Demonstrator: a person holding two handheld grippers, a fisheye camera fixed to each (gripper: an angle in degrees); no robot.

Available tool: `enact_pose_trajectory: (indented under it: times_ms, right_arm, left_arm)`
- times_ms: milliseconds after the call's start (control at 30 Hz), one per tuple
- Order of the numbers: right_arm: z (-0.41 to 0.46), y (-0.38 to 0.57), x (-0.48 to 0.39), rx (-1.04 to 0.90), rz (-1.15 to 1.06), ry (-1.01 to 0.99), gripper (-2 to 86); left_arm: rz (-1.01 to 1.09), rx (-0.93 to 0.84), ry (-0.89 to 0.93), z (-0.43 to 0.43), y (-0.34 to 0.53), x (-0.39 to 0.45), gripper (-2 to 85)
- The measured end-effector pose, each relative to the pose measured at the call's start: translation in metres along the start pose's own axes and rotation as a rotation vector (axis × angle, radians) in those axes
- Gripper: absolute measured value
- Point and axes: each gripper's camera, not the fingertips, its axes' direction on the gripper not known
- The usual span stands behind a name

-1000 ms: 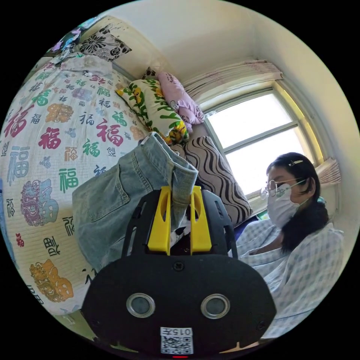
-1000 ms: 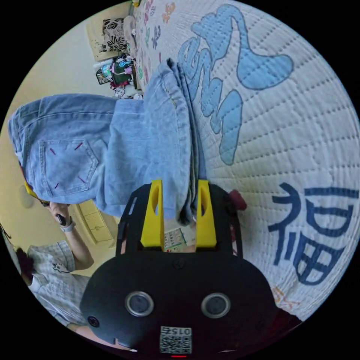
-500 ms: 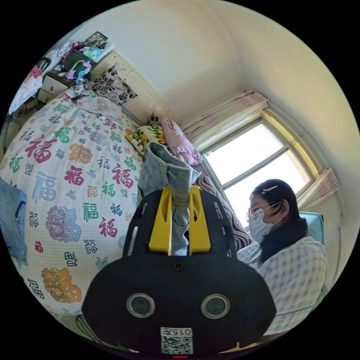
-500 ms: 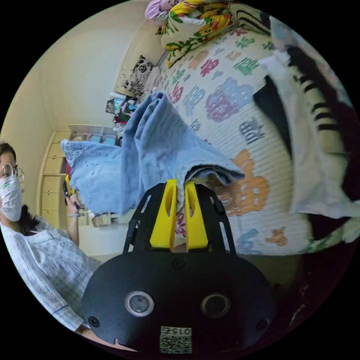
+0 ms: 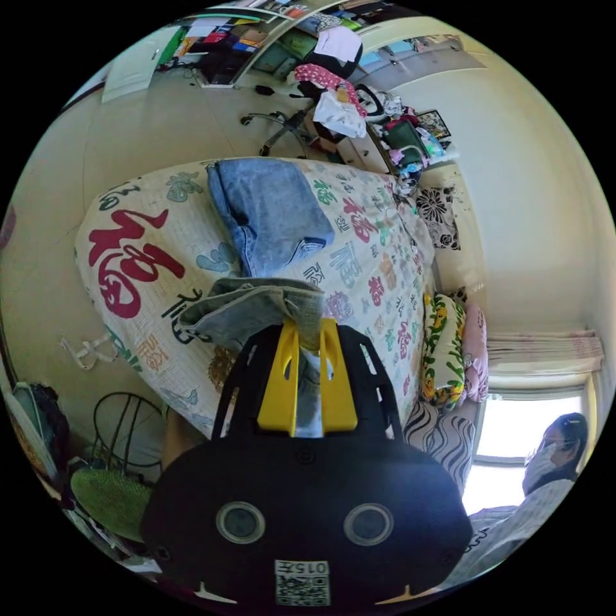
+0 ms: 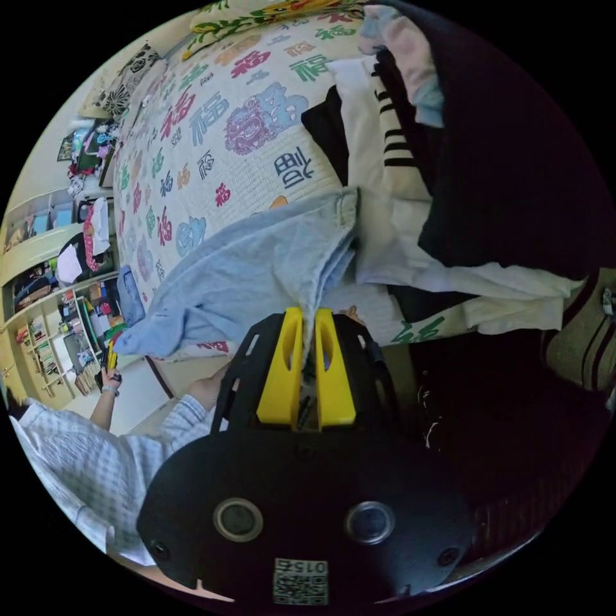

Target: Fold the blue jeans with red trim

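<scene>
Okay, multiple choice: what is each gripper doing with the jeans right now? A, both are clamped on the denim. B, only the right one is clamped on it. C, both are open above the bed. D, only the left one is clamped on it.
A: the left gripper and the right gripper each have their yellow jaws shut on a fold of the blue jeans.

right tongs point(image 6: 307, 327) – clamped on jeans point(image 6: 256, 276) | bedspread point(image 6: 212, 128) beneath
</scene>
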Motion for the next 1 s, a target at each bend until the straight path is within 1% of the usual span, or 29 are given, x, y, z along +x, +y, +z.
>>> enact_pose_trajectory:
  times_ms: [167,300,400,500,567,633,700,767,867,933,967,1000]
  right_arm:
    - [-0.057,0.005,-0.060,0.101,-0.078,0.013,2.6]
    - [-0.094,0.015,-0.099,0.195,-0.136,-0.017,2.7]
    - [-0.109,0.031,-0.123,0.236,-0.151,-0.067,3.1]
    - [-0.099,0.045,-0.133,0.208,-0.113,-0.082,4.2]
    - [-0.072,0.046,-0.133,0.104,-0.012,-0.071,5.7]
    - [-0.055,0.050,-0.134,0.054,0.086,-0.010,6.3]
    - [-0.049,0.056,-0.145,0.047,0.130,0.050,6.7]
    - [-0.050,0.066,-0.174,0.089,0.108,0.092,7.3]
    - [-0.043,0.064,-0.223,0.051,-0.010,0.122,8.0]
    - [-0.033,0.057,-0.257,0.021,-0.090,0.135,8.4]
    - [-0.026,0.052,-0.282,0.007,-0.154,0.152,8.6]
    - [-0.022,0.049,-0.295,-0.001,-0.187,0.163,8.7]
  left_arm:
    - [0.084,0.030,0.161,-0.035,-0.042,0.020,4.6]
    - [0.230,0.071,0.292,-0.080,-0.082,0.049,4.6]
    - [0.279,0.096,0.323,-0.117,-0.098,0.047,4.8]
    - [0.175,0.087,0.262,-0.136,-0.100,0.013,5.3]
    - [0.067,0.079,0.216,-0.136,-0.098,-0.017,6.0]
    - [-0.111,0.081,0.168,-0.135,-0.095,-0.056,6.1]
    - [-0.162,0.120,0.092,-0.146,-0.091,-0.069,5.8]
    - [-0.158,0.167,0.075,-0.161,-0.093,-0.067,6.5]
    - [0.018,0.071,0.034,-0.169,-0.121,-0.029,9.0]
    - [0.248,-0.077,-0.068,-0.155,-0.152,0.021,10.5]
    - [0.311,-0.111,-0.098,-0.150,-0.159,0.035,10.7]
    - [0.436,-0.174,-0.153,-0.137,-0.172,0.062,11.1]
